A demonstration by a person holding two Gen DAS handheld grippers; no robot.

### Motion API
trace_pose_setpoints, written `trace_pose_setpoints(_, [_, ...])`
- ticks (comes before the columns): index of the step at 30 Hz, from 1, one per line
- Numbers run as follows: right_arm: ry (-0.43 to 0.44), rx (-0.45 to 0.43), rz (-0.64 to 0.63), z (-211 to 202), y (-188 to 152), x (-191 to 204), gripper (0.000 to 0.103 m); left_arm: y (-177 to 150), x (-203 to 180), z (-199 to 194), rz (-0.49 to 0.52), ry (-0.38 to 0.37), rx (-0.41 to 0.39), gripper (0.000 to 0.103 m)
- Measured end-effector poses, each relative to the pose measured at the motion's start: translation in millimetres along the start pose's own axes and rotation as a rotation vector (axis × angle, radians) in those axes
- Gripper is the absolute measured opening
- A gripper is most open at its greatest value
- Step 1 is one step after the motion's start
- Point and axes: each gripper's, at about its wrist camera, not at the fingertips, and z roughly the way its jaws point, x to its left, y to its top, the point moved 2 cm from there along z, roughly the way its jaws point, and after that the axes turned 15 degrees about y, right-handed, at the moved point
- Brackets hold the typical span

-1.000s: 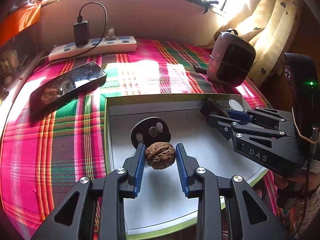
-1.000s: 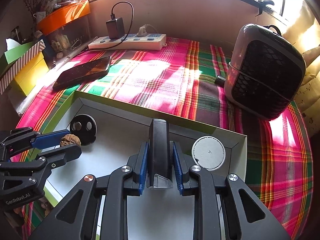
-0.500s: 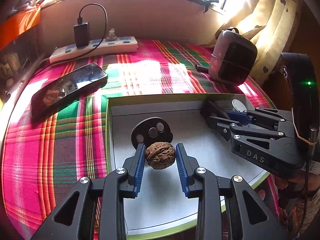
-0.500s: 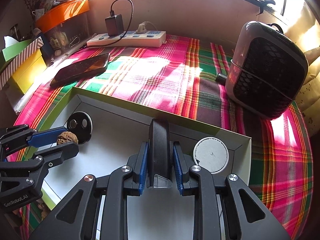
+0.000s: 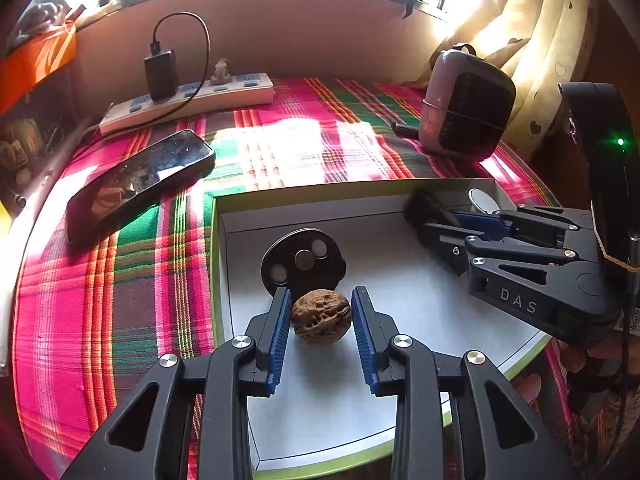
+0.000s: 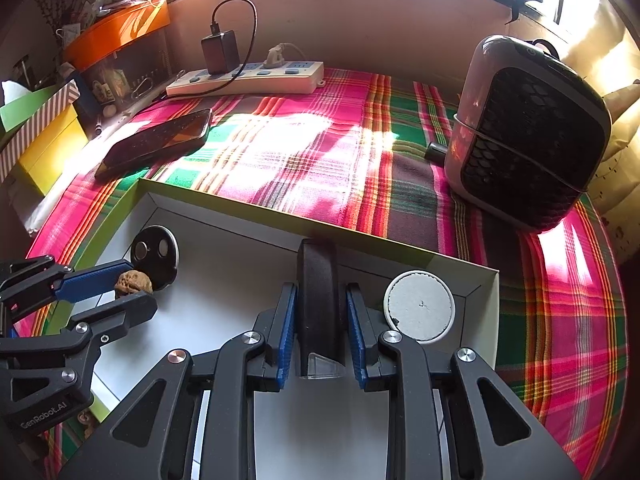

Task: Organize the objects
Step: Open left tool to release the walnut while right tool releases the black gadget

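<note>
Brown walnut clamped in left claw, frame centre | black bar clamped in right claw | both over white tray.

A lived-in home room by a sunny window: a plaid cloth covers the table, heart-print curtains hang at the side, and a power strip, phone, small heater and stacked boxes sit about.

Both wrist views close above the white box, angled down toward the window wall, each showing the other tool
</note>
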Motion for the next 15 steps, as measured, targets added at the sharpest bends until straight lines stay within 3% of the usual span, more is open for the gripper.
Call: trace_pose_setpoints(15, [-0.011, -0.011, 0.014, -3.0, -0.7, -1.5, 0.029, 1.0, -0.3, -0.3, -0.007, -0.007, 0.002, 0.030])
